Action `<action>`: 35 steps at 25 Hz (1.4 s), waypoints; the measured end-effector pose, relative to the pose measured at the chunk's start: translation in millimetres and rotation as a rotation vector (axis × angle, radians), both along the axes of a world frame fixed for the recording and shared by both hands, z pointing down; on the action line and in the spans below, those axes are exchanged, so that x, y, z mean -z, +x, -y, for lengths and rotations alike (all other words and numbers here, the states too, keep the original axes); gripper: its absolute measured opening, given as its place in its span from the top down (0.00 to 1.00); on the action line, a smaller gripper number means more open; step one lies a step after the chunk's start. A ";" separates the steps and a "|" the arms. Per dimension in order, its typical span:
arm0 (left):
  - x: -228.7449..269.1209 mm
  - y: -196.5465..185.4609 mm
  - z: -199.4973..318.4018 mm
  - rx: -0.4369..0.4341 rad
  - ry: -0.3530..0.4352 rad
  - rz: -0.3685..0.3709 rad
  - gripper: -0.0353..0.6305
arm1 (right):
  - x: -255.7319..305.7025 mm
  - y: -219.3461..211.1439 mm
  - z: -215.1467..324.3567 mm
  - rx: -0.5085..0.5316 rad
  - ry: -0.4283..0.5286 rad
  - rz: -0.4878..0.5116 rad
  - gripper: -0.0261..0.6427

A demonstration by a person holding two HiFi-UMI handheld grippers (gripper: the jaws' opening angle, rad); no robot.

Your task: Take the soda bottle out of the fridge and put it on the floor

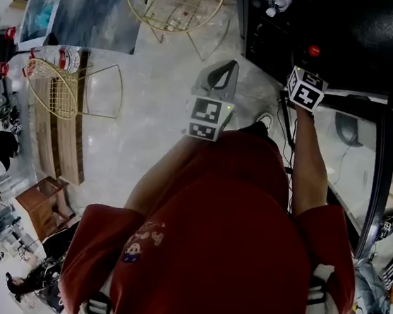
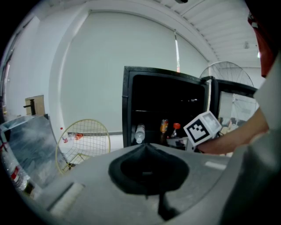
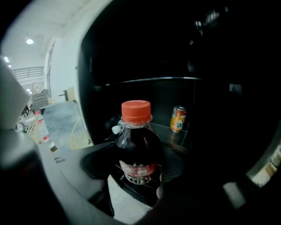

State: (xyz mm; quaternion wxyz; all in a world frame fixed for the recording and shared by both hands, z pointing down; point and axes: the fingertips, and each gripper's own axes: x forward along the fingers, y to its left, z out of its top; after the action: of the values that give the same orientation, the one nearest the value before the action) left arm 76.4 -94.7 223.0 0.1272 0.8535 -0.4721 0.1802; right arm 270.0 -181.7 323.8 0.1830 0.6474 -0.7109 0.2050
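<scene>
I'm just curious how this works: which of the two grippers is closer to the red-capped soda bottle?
Right. The right gripper is closed on the soda bottle at the fridge; the left gripper hangs outside the fridge, shut and empty, well apart from the bottle.

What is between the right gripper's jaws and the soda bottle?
Nothing; the right gripper view shows the right gripper closed directly on the soda bottle.
</scene>
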 end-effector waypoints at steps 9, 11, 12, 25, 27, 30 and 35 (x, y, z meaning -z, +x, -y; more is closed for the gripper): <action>-6.5 -15.7 -4.1 0.021 -0.022 -0.010 0.95 | 25.7 -33.6 -56.1 0.074 0.017 0.049 0.51; -7.5 -22.0 -6.4 0.027 -0.023 -0.009 0.95 | 36.6 -43.3 -68.7 0.098 0.027 0.057 0.51; -7.6 -25.2 -7.3 0.032 -0.023 -0.009 0.95 | 42.5 -47.7 -74.5 0.109 0.032 0.059 0.51; 11.3 -48.3 -19.0 0.071 0.004 -0.008 0.95 | 97.6 -63.8 -127.8 0.196 0.078 0.122 0.51; 16.6 -52.1 -18.8 0.080 0.019 -0.008 0.95 | 100.5 -65.5 -129.8 0.210 0.082 0.104 0.51; 20.1 -51.1 -20.0 0.092 0.036 -0.002 0.95 | 102.9 -62.8 -132.7 0.228 0.082 0.093 0.51; 25.2 -45.6 -21.2 0.108 0.043 -0.004 0.95 | 105.2 -61.4 -133.7 0.256 0.081 0.068 0.51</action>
State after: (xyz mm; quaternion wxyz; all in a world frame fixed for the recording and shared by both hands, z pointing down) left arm 30.8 -73.4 197.8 0.1194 0.8297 -0.5210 0.1610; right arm 208.5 -47.9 218.6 0.1572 0.5511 -0.8011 0.1728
